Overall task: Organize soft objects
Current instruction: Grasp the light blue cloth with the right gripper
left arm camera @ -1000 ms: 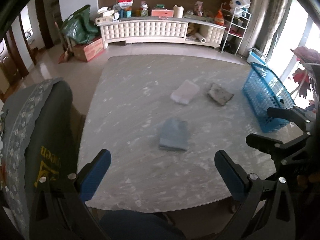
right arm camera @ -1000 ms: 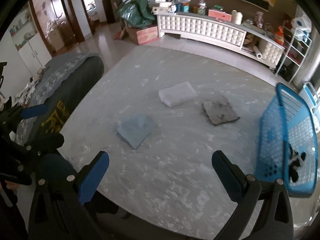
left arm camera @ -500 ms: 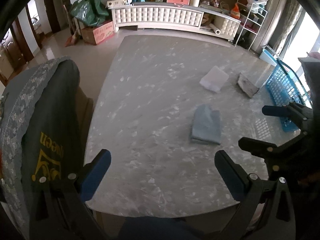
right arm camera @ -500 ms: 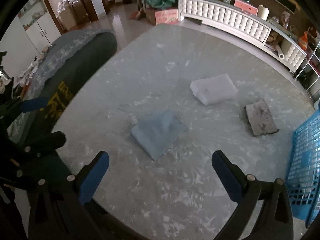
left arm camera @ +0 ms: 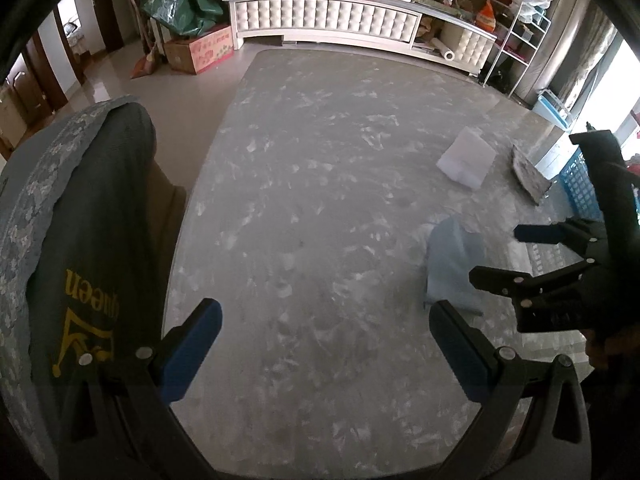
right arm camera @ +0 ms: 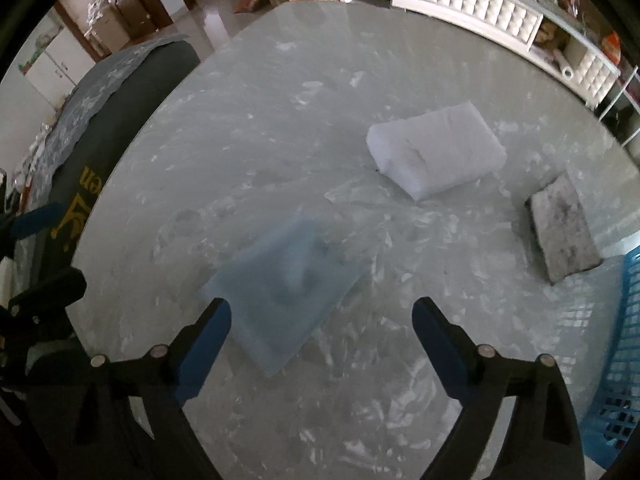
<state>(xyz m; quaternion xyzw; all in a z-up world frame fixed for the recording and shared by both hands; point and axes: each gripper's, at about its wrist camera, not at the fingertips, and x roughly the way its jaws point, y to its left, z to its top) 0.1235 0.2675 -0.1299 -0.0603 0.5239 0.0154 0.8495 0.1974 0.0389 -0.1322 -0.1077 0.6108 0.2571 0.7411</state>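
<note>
Home living room: marble table (left arm camera: 320,184), white tufted sideboard (left arm camera: 332,20) cluttered with boxes, covered chair (left arm camera: 80,216), wire rack (left arm camera: 520,40), curtains (left arm camera: 588,52), tiled floor (left arm camera: 168,92) were seen

I've brought both tongs lower toward the bench. My right tongs (right arm camera: 322,326) have just been closing a little, nothing pinched between them, and the folded blue cloth (right arm camera: 284,292) that lay well ahead now sits just in front of their left tip. From my left tongs (left arm camera: 324,338) that cloth (left arm camera: 454,268) has slid over to just beyond the right tip, under the right tongs (left arm camera: 498,258).
</note>
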